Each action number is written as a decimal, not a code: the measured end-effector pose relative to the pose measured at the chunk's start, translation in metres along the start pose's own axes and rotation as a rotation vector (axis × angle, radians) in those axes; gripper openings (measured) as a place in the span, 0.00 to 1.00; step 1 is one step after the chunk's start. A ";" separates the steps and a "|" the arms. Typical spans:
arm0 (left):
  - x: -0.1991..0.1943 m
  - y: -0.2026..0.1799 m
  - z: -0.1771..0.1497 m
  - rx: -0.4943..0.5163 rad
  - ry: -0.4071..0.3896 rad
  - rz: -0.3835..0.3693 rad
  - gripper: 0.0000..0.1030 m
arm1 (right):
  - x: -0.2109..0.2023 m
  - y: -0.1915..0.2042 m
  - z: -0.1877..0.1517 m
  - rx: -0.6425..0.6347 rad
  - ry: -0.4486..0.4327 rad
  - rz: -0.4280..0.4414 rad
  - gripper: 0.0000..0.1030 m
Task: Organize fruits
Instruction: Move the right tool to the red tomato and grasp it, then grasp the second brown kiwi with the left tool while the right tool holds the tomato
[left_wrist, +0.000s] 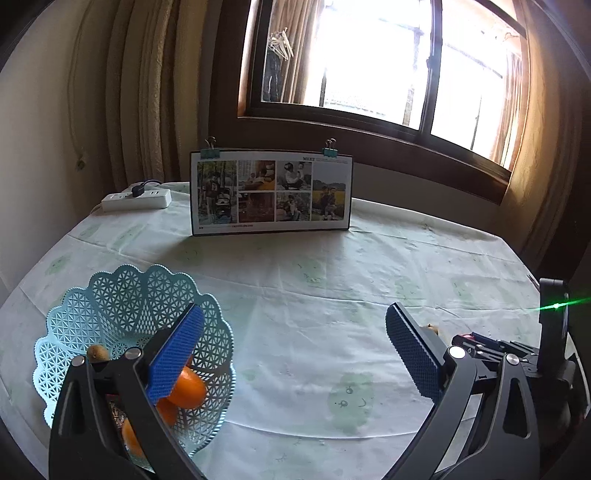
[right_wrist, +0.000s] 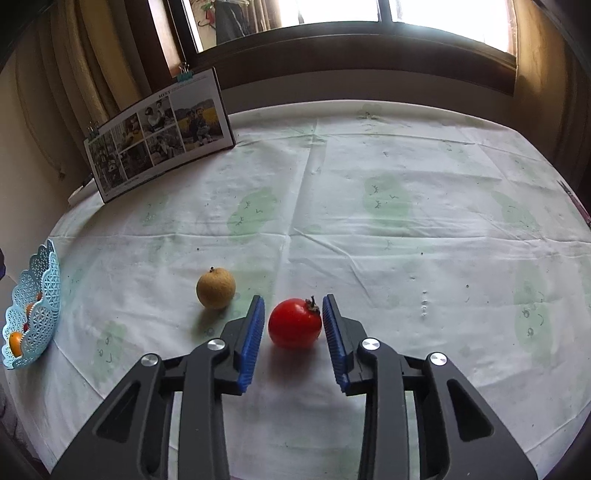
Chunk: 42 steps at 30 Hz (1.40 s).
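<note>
On my far left sits the pale blue lattice basket (left_wrist: 110, 317), holding oranges (left_wrist: 188, 389) and a kiwi (left_wrist: 98, 353). My left gripper (left_wrist: 295, 354) hangs above the tablecloth (left_wrist: 314, 277) beside it, jaws spread wide with nothing between them. Further right, a tan round fruit (right_wrist: 216, 288) rests on the cloth, just left of my right gripper (right_wrist: 293, 328), whose blue pads (right_wrist: 253, 332) flank a red tomato (right_wrist: 294, 324) (parted, not quite touching it).

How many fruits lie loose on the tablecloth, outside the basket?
2: a round red fruit between the right gripper's open fingers, and a round tan fruit just left. Others may be hidden.
</note>
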<state>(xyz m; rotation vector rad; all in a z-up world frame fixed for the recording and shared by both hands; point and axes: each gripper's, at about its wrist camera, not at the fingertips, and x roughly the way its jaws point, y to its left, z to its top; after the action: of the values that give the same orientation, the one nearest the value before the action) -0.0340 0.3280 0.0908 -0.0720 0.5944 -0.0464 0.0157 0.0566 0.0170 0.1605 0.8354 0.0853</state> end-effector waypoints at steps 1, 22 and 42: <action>0.002 -0.004 0.000 0.009 0.005 -0.002 0.97 | -0.005 -0.002 0.002 0.009 -0.017 0.006 0.31; 0.045 -0.069 -0.004 0.120 0.096 -0.077 0.97 | 0.003 -0.014 -0.001 0.068 0.029 0.120 0.32; 0.080 -0.106 -0.017 0.215 0.179 -0.151 0.87 | -0.024 -0.032 0.009 0.126 -0.057 0.105 0.27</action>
<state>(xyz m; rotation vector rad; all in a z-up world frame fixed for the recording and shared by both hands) 0.0202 0.2158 0.0408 0.0974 0.7588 -0.2653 0.0063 0.0209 0.0351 0.3244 0.7757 0.1264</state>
